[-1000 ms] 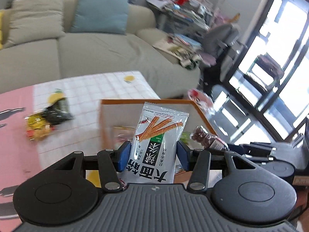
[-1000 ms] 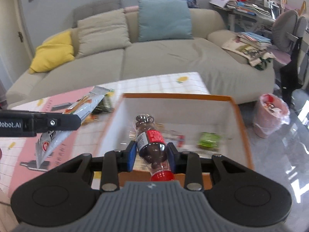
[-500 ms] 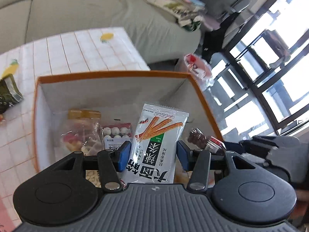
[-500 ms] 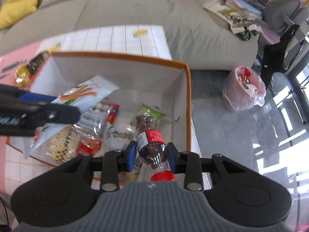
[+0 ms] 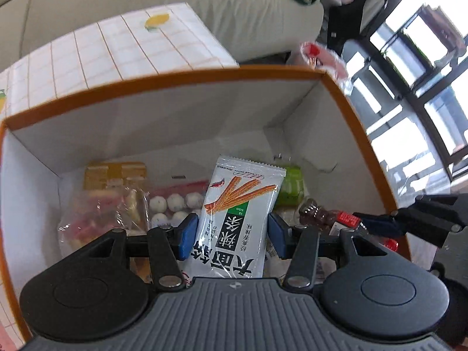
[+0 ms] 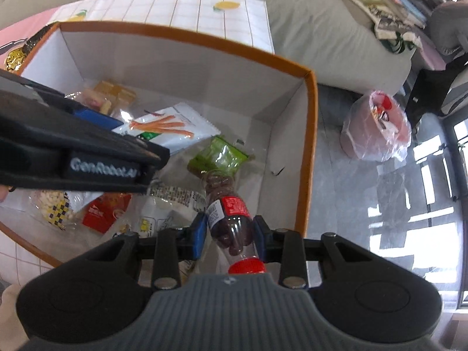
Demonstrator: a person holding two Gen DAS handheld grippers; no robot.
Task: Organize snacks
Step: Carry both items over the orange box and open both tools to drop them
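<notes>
- Orange-rimmed white box (image 5: 187,77) sits on a tiled tablecloth (image 5: 117,44) and fills both views; a beige sofa (image 6: 321,29) lies behind it.
- Left gripper (image 5: 232,231) hangs over the box with its blue pads (image 5: 187,231) pressed on either side of a pale snack packet (image 5: 237,219) printed with orange sticks, held upright.
- Right gripper (image 6: 229,231) is closed around a small bottle (image 6: 231,219) of dark round sweets, red cap toward the camera, its far end pointing down into the box near the right wall.
- On the box floor lie a green packet (image 6: 219,155), a bag of white balls (image 5: 175,204), a yellow packet (image 5: 114,172) and a red carton (image 6: 105,210).
- Beyond the box, a pink bag-lined bin (image 6: 377,125) stands on the floor.
</notes>
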